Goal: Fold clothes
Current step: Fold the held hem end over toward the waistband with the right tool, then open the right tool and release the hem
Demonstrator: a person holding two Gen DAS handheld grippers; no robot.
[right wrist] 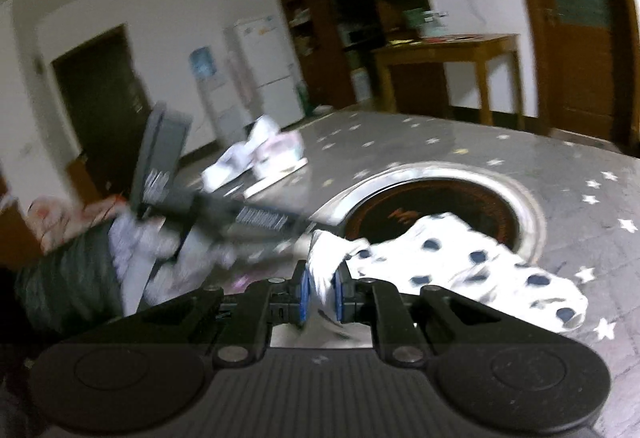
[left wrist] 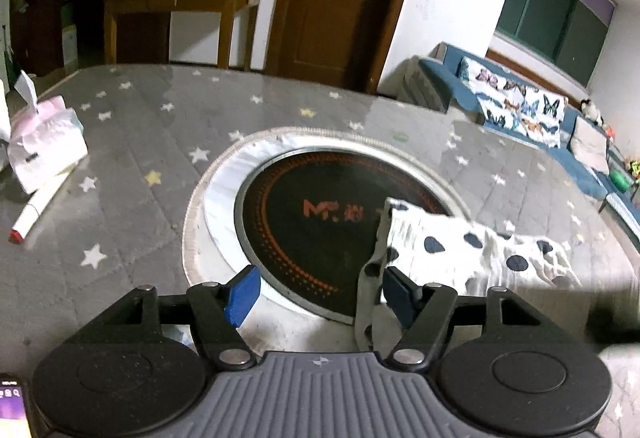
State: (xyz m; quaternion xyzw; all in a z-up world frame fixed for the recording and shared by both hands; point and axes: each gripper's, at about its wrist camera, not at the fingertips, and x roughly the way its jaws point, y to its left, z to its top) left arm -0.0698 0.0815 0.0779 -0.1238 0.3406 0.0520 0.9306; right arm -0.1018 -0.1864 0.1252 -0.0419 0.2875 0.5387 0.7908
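Note:
A white garment with dark polka dots lies on the grey star-patterned table cover, partly over the round black cooktop. My left gripper is open; a hanging edge of the garment touches its right pad. In the right wrist view my right gripper is shut on a bunched end of the same garment, which trails right over the table. The left gripper shows blurred at the left there.
A tissue pack and a white marker with a red cap lie at the table's left. A phone sits at the near left edge. A wooden desk, door and blue sofa stand beyond the table.

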